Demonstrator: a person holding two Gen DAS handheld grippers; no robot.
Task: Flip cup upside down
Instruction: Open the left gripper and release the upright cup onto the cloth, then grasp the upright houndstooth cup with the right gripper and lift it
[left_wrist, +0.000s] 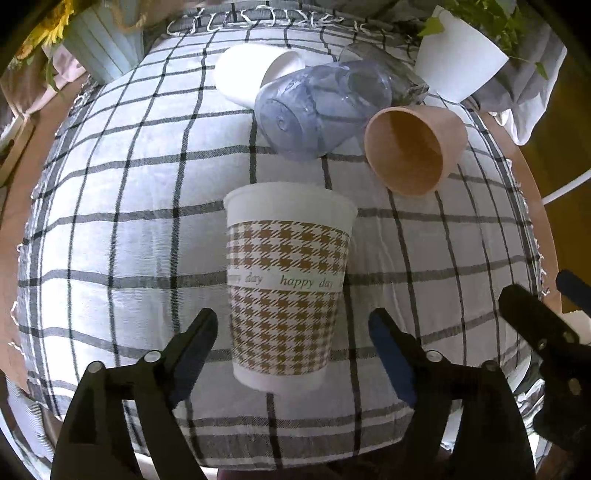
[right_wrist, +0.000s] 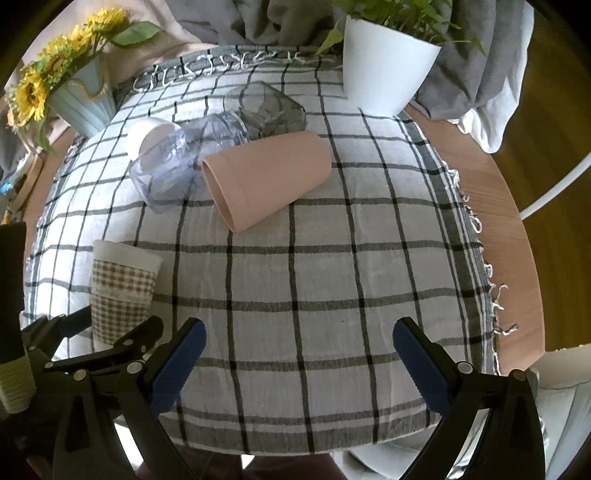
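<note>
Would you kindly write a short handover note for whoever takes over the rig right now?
Left gripper: open, fingers either side of the paper cup, not touching.
Right gripper: open, holding nothing, over bare cloth.
Paper cup stands upright, mouth up, near the front.
Pink cup, clear cup and white cup lie on their sides further back.
Done: no flip yet.
Left: grip the paper cup, turn it over, set it down.

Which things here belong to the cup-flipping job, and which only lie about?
Job: upright houndstooth paper cup; open left hand-held gripper.

Lying about: pink cup on its side; clear plastic cup; white cup; white plant pot; sunflower vase.
</note>
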